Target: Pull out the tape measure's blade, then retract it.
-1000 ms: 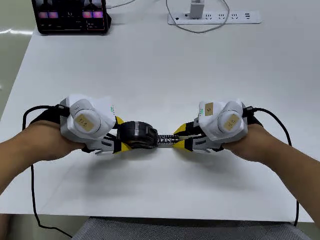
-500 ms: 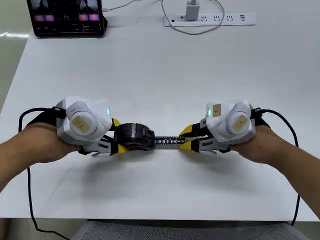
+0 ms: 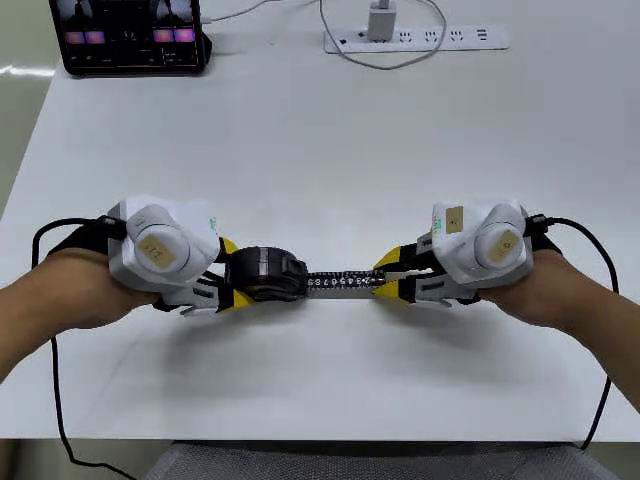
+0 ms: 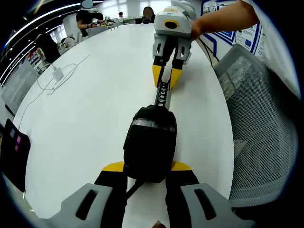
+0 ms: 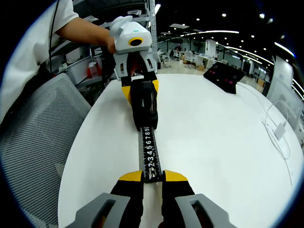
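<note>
A black tape measure case lies on the white table, held between the yellow-tipped fingers of my left gripper, which is shut on it. The case fills the near part of the left gripper view. A black blade with white numbers runs out of the case to the right. My right gripper is shut on the blade's end. In the right gripper view the blade stretches from the right gripper to the case, showing numbers up to about 9.
A tablet with a lit screen stands at the table's far left. A white power strip with a plugged charger and cable lies at the far edge. A grey mesh chair sits at the near edge. Black cables trail from both grippers.
My right gripper has moved to the right with the blade's end, so more of the blade is out of the case. The left gripper and case stay put.
</note>
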Demonstrator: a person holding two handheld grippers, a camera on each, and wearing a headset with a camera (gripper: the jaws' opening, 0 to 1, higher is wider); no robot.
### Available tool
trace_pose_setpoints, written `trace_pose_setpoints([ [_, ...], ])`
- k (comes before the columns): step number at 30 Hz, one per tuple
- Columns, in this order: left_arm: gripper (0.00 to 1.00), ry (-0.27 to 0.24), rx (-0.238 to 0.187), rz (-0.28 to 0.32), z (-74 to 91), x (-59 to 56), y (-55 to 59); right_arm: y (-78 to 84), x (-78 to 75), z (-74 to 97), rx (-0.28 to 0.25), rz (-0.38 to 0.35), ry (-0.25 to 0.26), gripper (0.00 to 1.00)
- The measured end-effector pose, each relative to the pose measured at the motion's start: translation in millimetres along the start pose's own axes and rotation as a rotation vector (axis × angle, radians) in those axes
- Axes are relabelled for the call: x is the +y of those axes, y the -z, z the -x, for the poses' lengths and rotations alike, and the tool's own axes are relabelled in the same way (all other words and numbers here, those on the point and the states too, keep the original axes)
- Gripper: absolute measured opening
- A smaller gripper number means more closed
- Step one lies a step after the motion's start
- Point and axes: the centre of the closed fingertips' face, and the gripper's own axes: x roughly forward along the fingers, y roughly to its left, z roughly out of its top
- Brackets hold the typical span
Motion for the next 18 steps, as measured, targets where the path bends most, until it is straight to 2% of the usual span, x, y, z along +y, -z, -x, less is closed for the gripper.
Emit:
trace_pose_setpoints([
  [18,0.26,-0.004,0.000,0.002,-0.1,-0.6,-0.9,19.1,-3.4,19.2,0.027,-0.011,0.019,0.10],
])
